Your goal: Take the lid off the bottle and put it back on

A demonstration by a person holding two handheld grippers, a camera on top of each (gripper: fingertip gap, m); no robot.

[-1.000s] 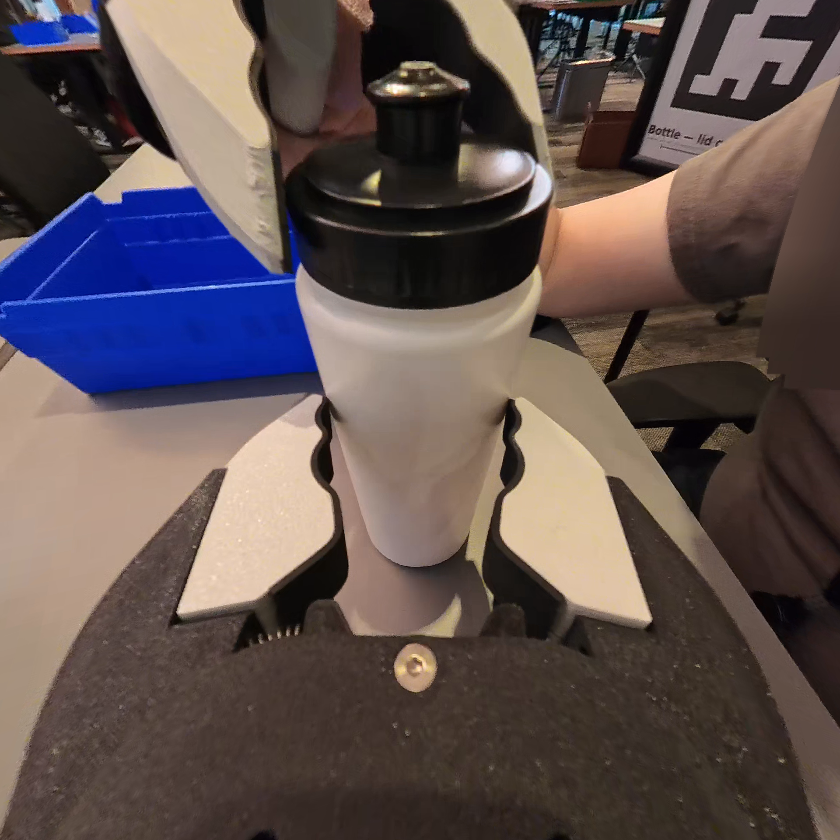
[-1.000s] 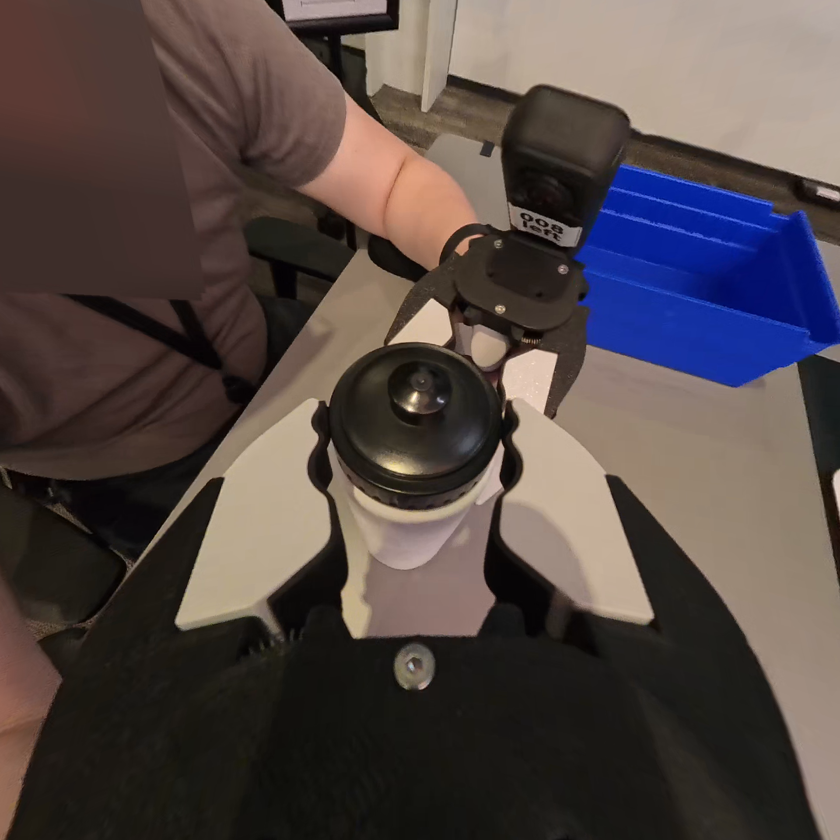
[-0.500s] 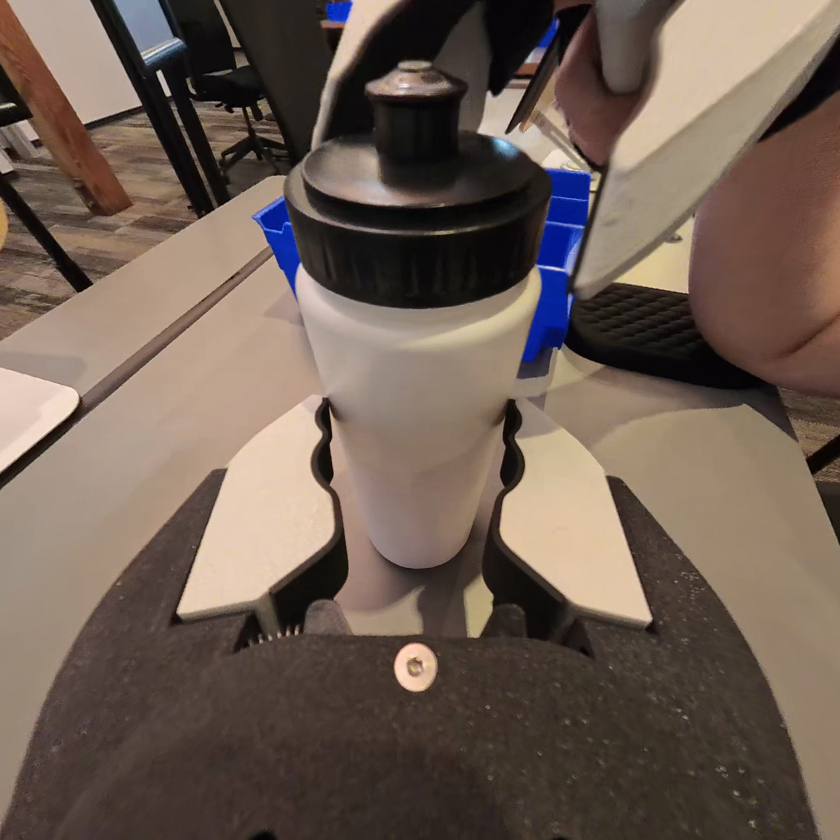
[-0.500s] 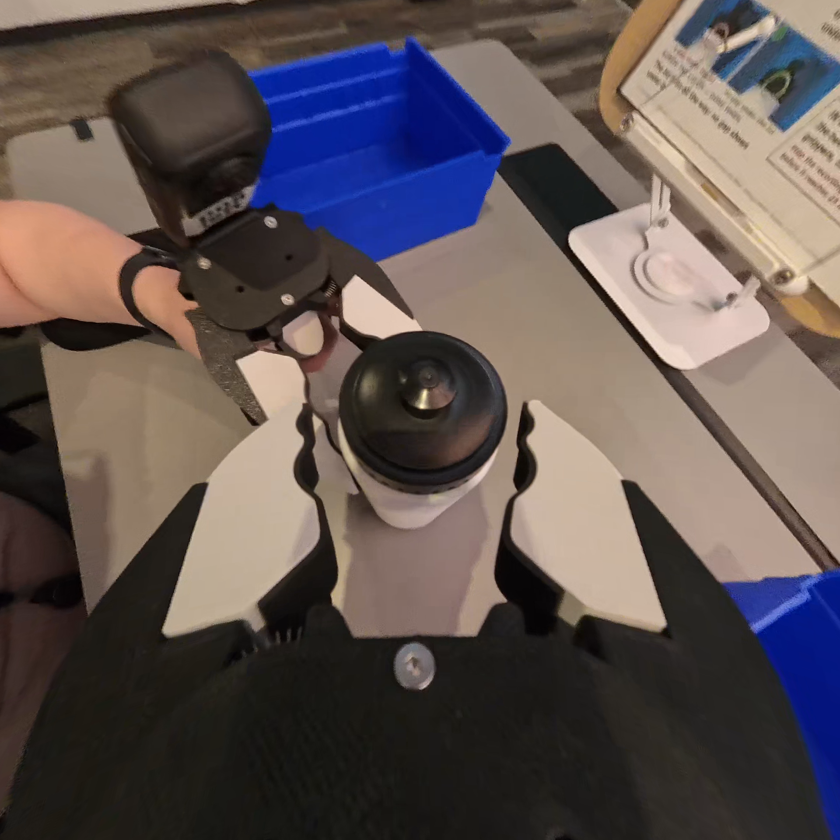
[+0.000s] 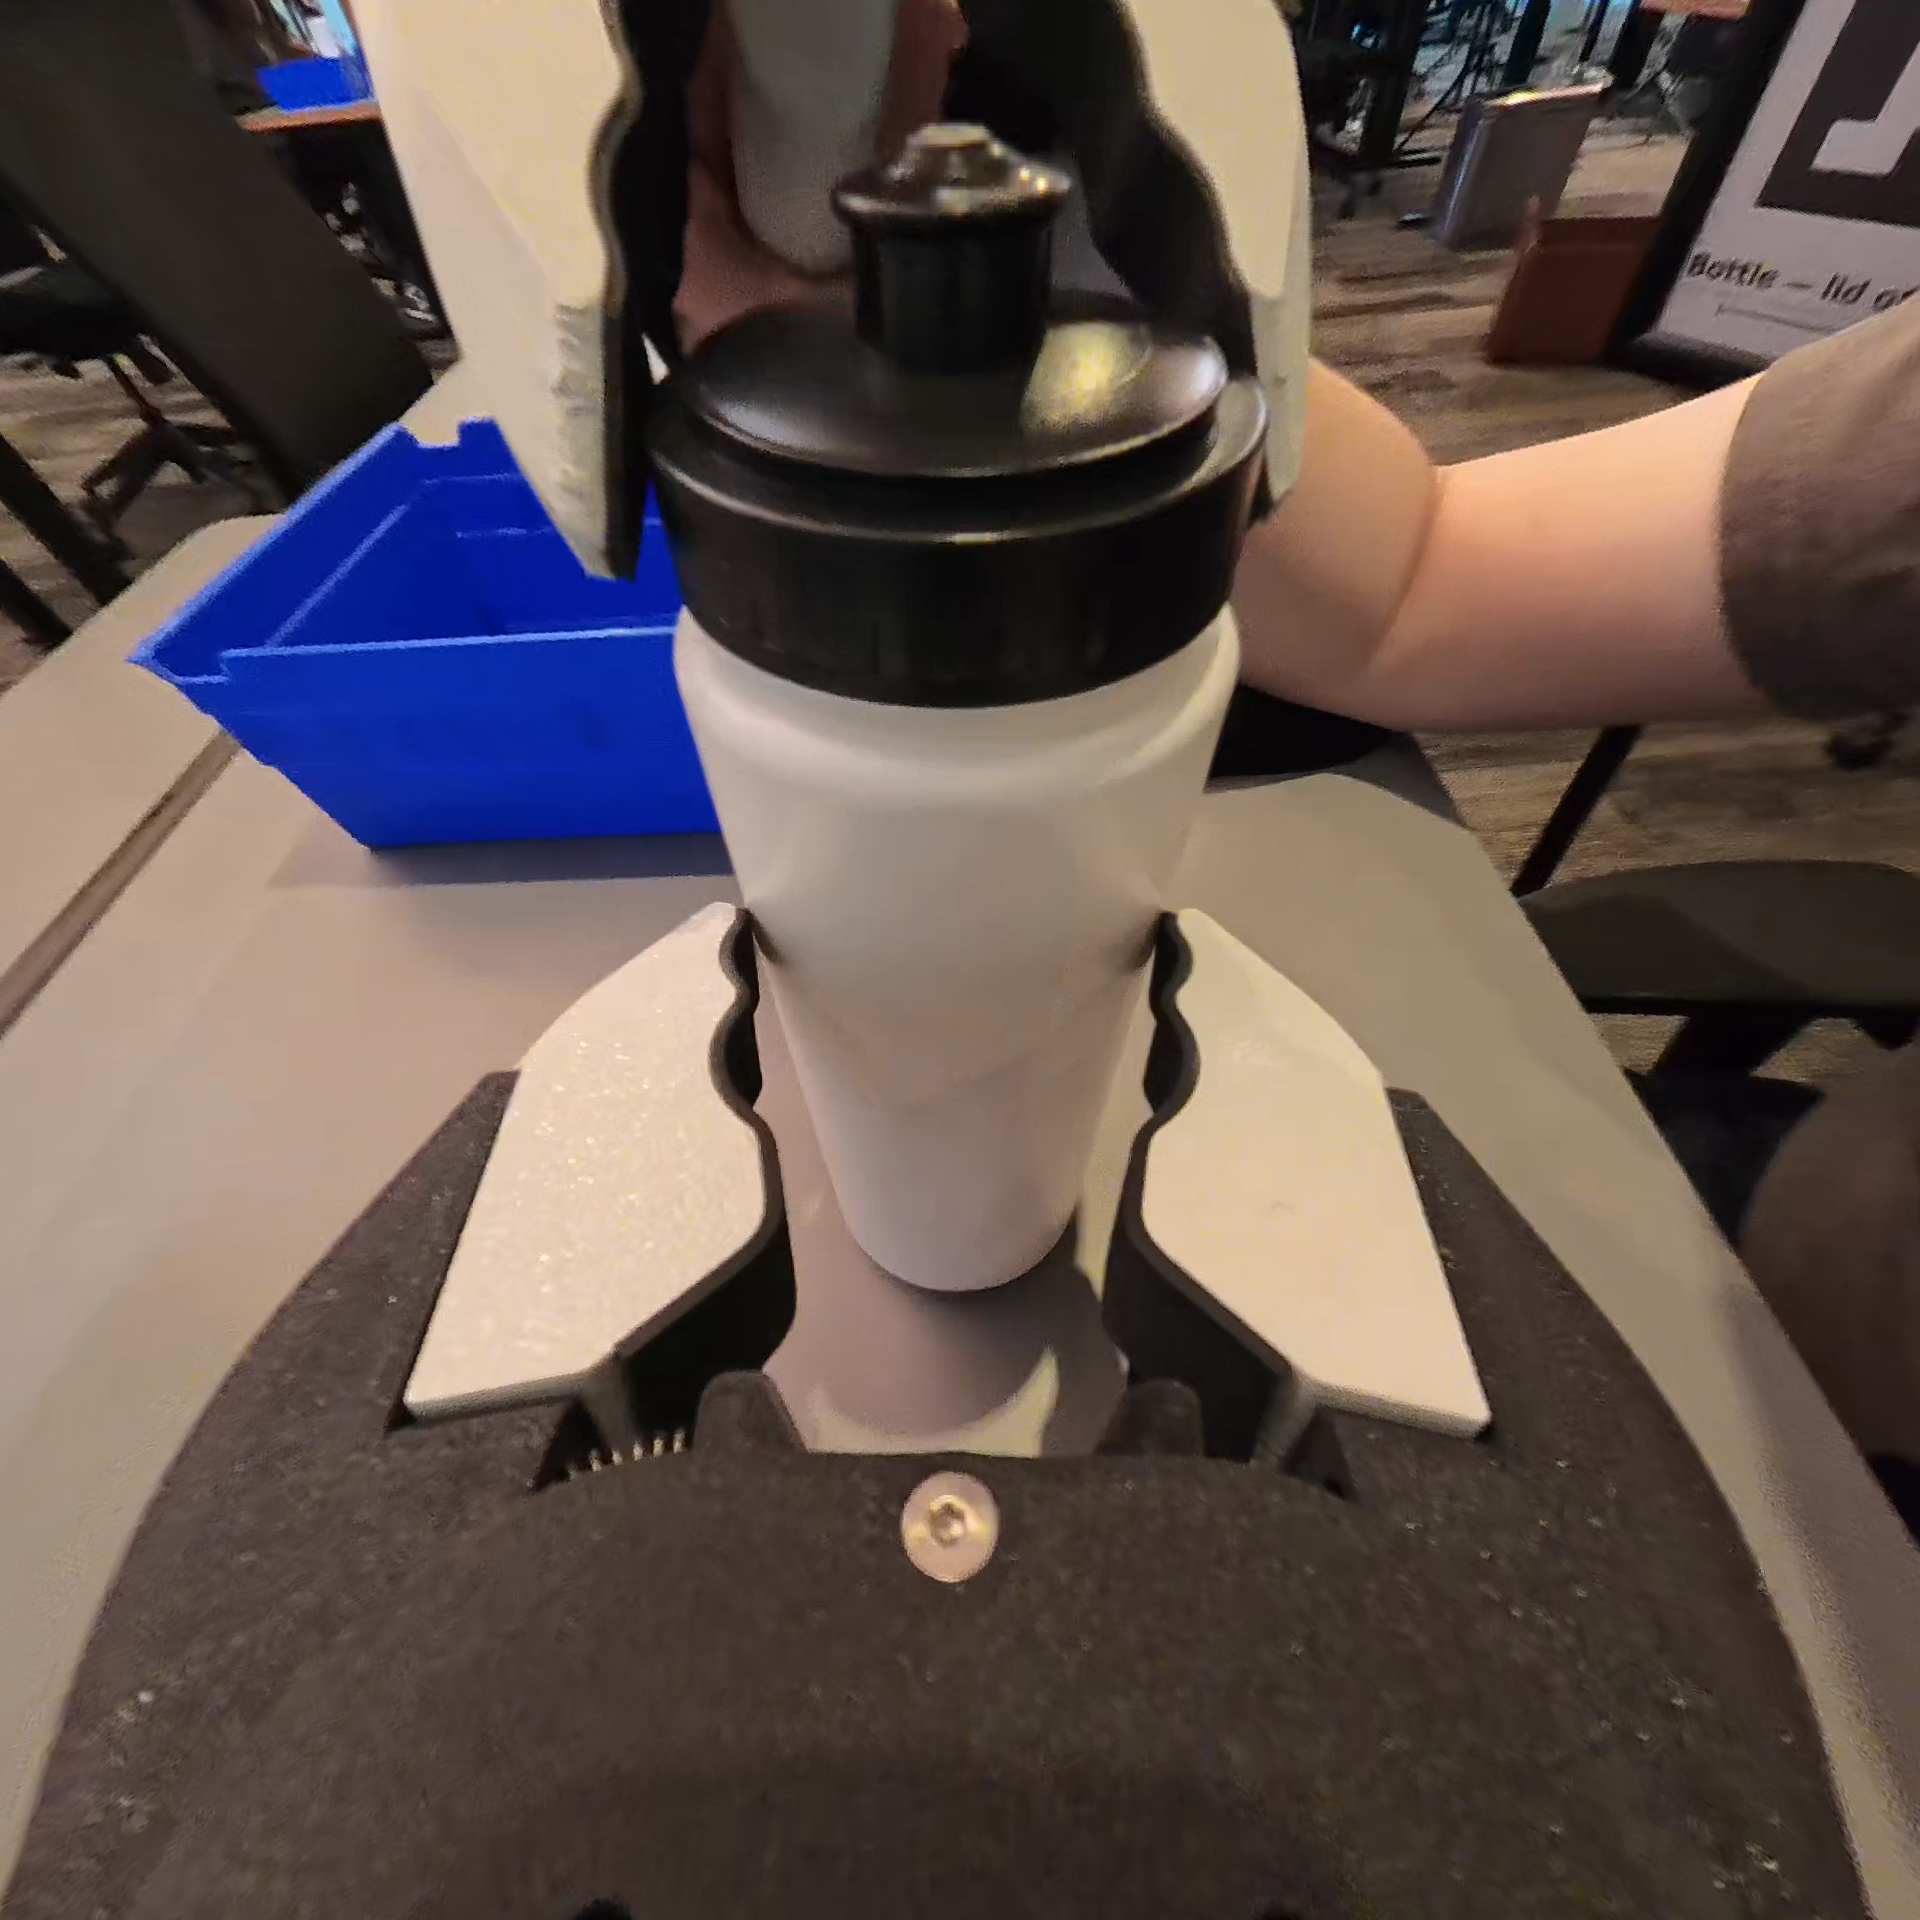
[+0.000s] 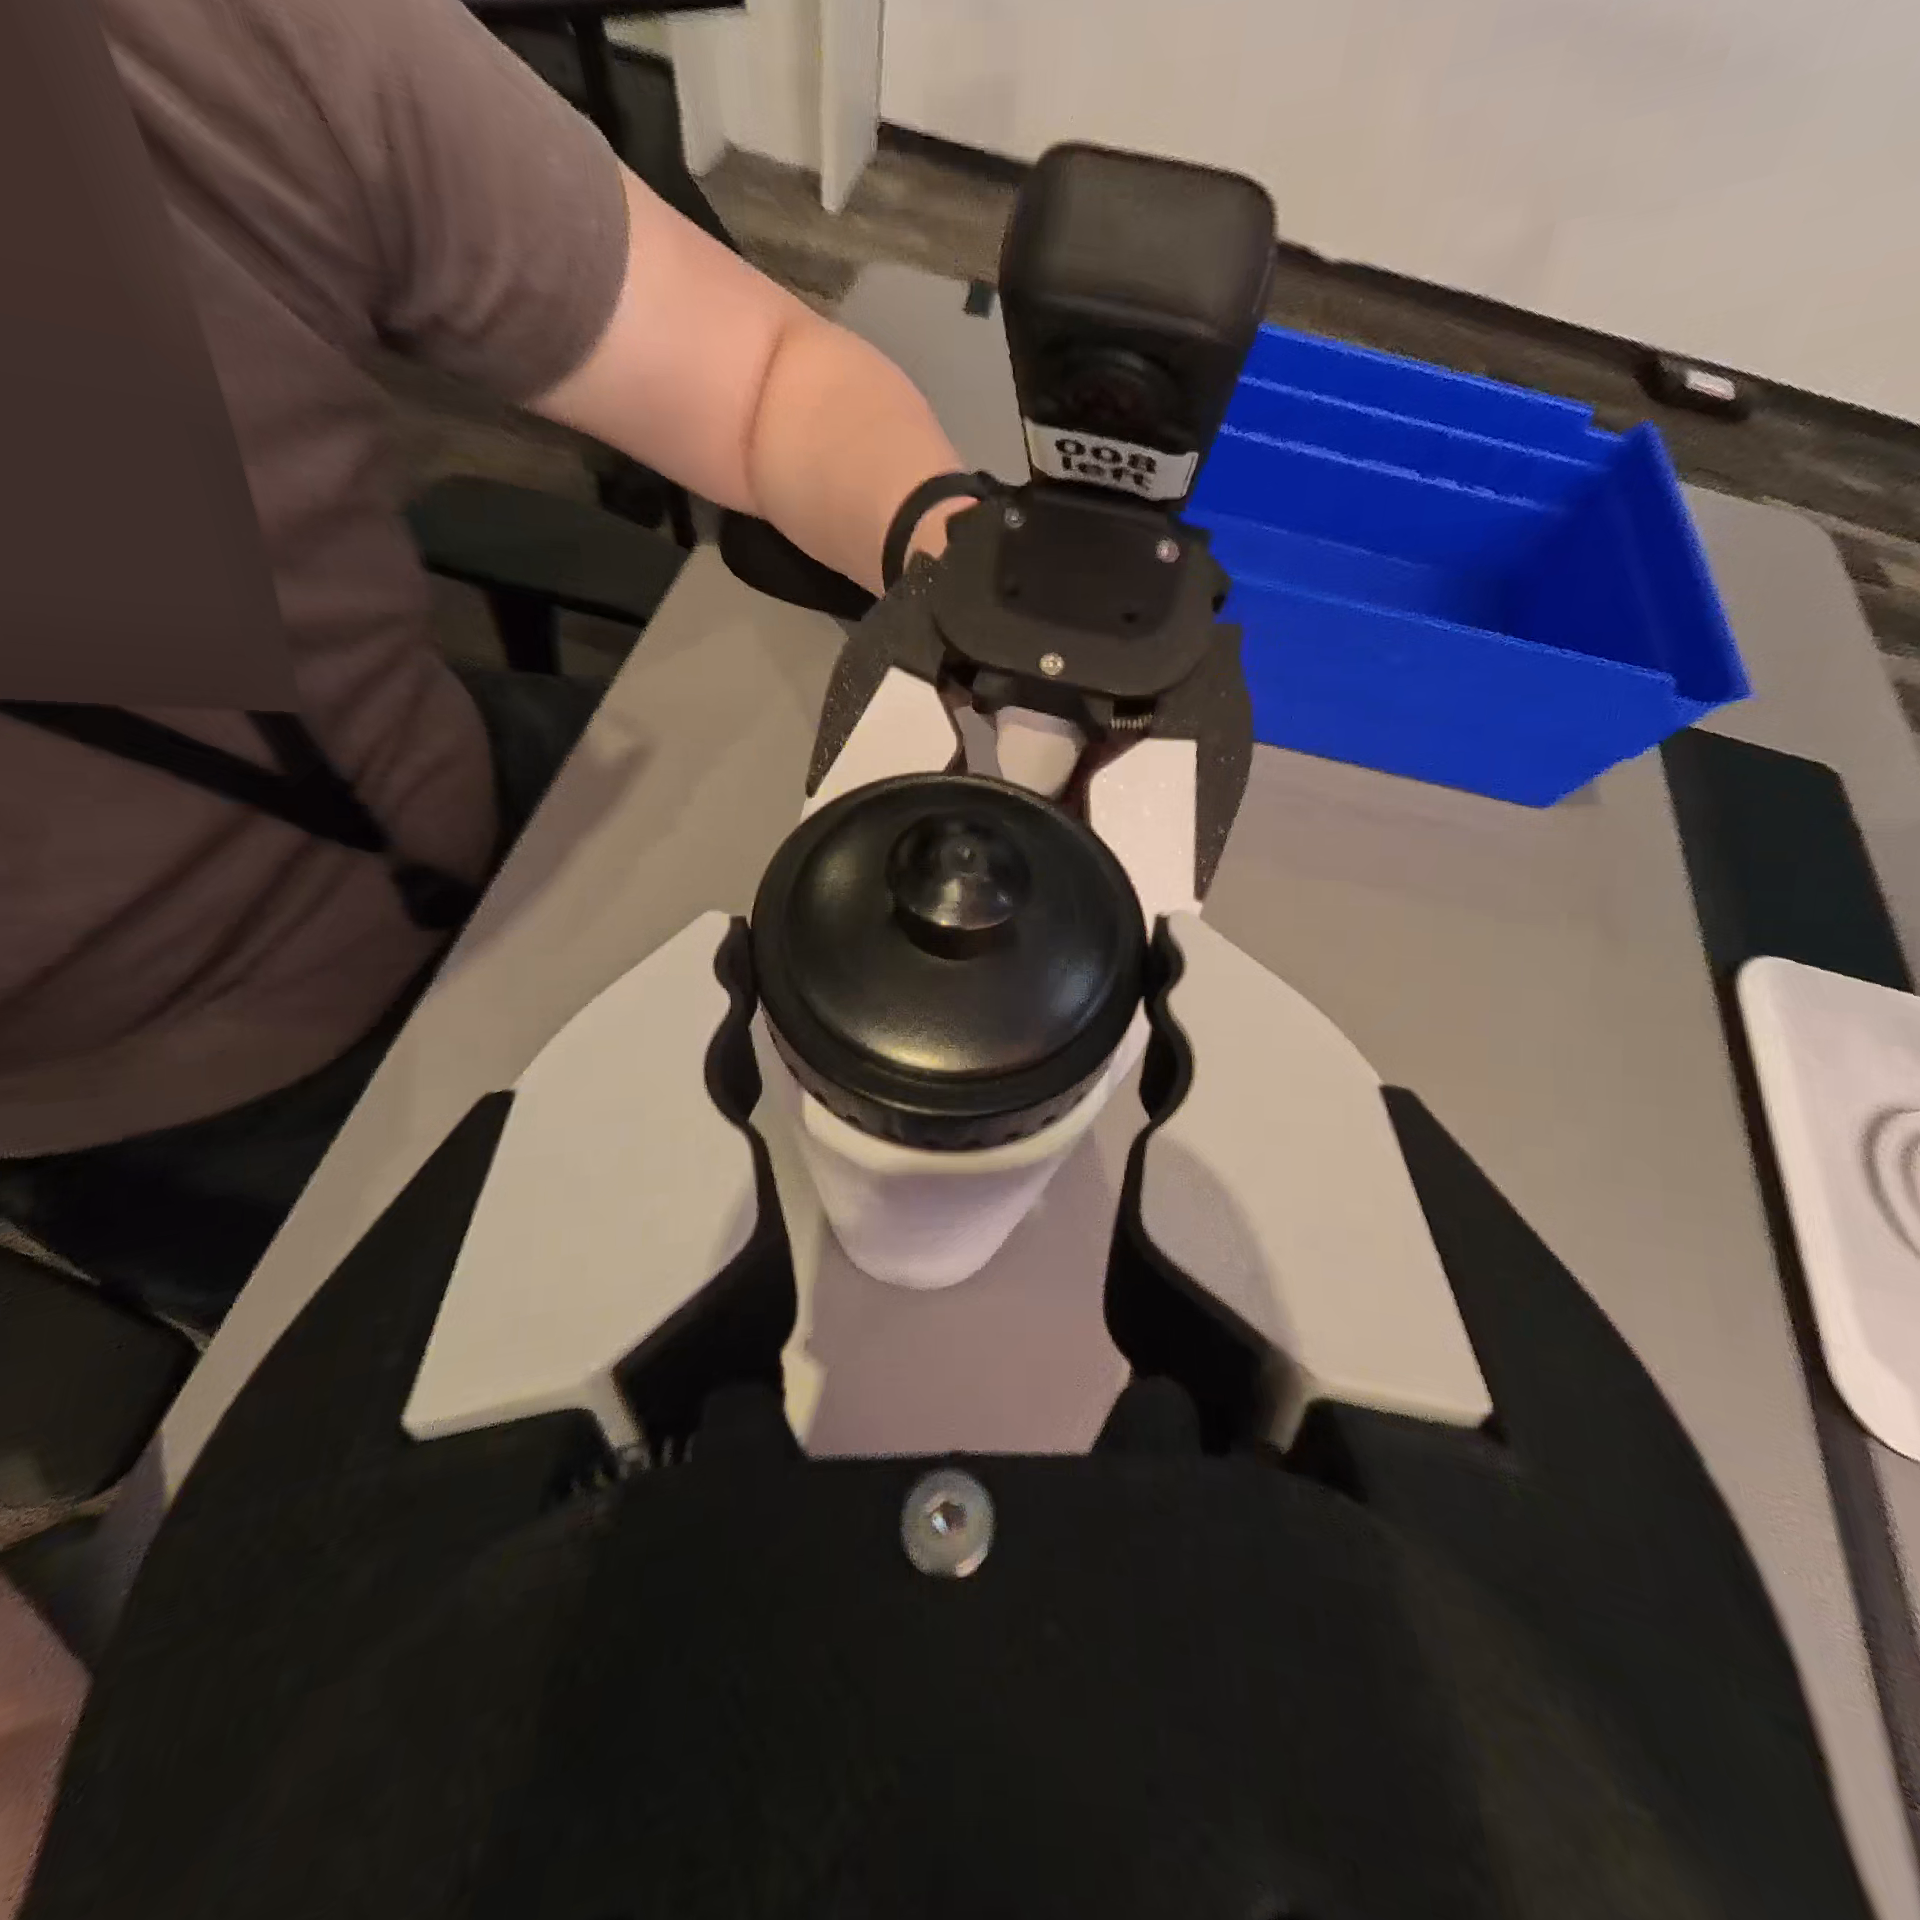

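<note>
- A white sticker point(image 6: 1107, 465) with black characters sits below the lens on the camera point(image 6: 1135, 312).
- A white sign point(image 5: 1808, 177) bears a black block pattern and printed line.

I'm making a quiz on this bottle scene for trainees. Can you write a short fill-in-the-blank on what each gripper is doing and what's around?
1. The left gripper is shut on the white body of the ____.
2. The right gripper is closed around the black ____.
3. The bin on the grey table behind the bottle is ____ in colour.

Missing words: bottle; lid; blue
</note>
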